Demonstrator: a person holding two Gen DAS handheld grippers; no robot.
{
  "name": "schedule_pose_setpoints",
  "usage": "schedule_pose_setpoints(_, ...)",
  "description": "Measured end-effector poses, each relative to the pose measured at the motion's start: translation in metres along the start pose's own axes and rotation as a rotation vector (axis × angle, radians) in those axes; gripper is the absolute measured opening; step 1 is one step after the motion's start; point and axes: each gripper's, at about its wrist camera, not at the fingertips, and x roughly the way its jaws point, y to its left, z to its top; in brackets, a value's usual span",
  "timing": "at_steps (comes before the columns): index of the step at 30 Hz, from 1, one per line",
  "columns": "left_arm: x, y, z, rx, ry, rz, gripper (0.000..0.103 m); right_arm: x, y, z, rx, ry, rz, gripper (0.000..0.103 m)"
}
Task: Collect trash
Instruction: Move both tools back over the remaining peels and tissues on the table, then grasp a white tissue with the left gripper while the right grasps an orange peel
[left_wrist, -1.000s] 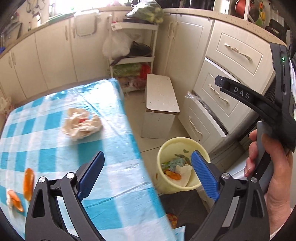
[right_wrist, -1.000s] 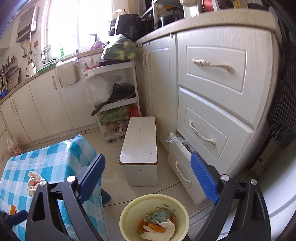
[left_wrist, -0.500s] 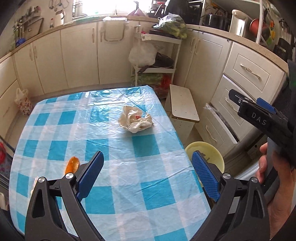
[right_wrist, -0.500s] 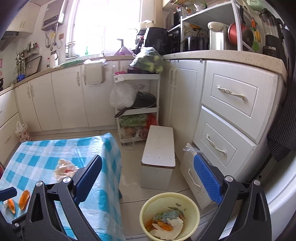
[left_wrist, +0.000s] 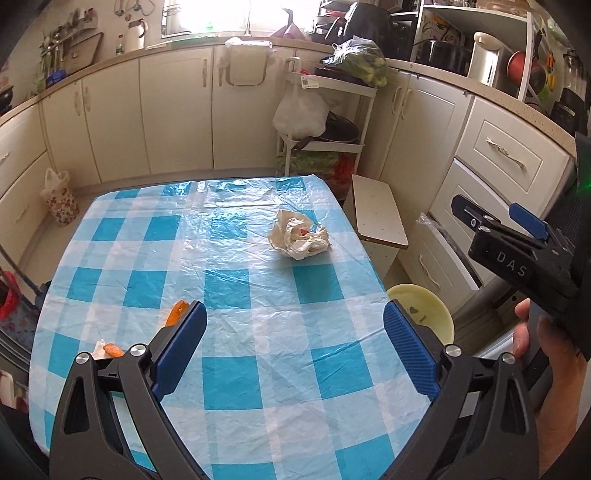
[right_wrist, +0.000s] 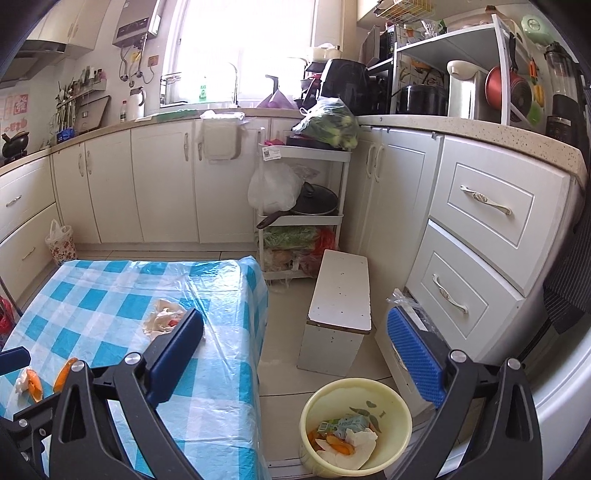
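Left claw (left_wrist: 291, 343): mine, blue pads spread wide, holding nothing, over the near end of the checked tablecloth (left_wrist: 258, 369).
Right claw (right_wrist: 293, 354): pads likewise spread, holding nothing; seen from the left wrist at 3 o'clock, its body reads "DAS".
Orange peel (left_wrist: 176, 312): at 9 o'clock, just beside my left pad; a smaller orange scrap (left_wrist: 110, 349) on white tissue nearer the edge.
Crumpled wrapper (left_wrist: 299, 238): white, red speck inside, far on the cloth at 1 o'clock.
Yellow bin (right_wrist: 354, 424): on the floor off the table's right edge. Only the right wrist view shows its contents: tissue, peel, a printed packet, writing unreadable.
White stool (right_wrist: 341, 291): beyond the bin.
Change: a second ago my left view hung over the bin; now it faces the table.
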Motion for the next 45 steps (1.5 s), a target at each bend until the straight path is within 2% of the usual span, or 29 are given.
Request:
schedule_pose_setpoints(14,-0.011,0.022,0.0,-0.007,-0.021,0.03,0.093,0.001,0.029,0.002,-0.039,0.008,0.044,0.096)
schedule_pose_setpoints(21,-0.019,0.067,-0.003,-0.044,-0.025,0.088,0.093,0.002,0.043,0.003,-0.061,0.017,0.065,0.096)
schedule_pose_setpoints(25,-0.029,0.104,-0.006,0.0,-0.029,0.141,0.093,0.004,0.051,0.003,-0.072,0.026,0.081,0.096)
schedule_pose_setpoints(28,-0.028,0.136,-0.015,0.045,0.022,0.181,0.093,0.004,0.056,0.004,-0.081,0.026,0.094,0.096)
schedule_pose_setpoints(30,-0.023,0.158,-0.026,0.068,0.071,0.235,0.093,0.005,0.062,0.004,-0.086,0.027,0.108,0.096)
schedule_pose_setpoints(33,-0.01,0.184,-0.04,0.043,0.142,0.283,0.093,0.008,0.073,0.004,-0.102,0.04,0.134,0.096)
schedule_pose_setpoints(35,-0.001,0.192,-0.046,0.046,0.173,0.295,0.093,0.01,0.082,0.004,-0.114,0.048,0.157,0.096)
schedule_pose_setpoints(40,0.017,0.19,-0.06,0.122,0.203,0.346,0.093,0.012,0.116,-0.004,-0.208,0.071,0.249,0.096)
schedule_pose_setpoints(42,0.023,0.192,-0.061,0.098,0.214,0.336,0.09,0.01,0.135,-0.009,-0.284,0.077,0.292,0.096)
schedule_pose_setpoints(45,0.035,0.2,-0.064,0.065,0.239,0.31,0.075,0.008,0.155,-0.017,-0.36,0.093,0.355,0.096)
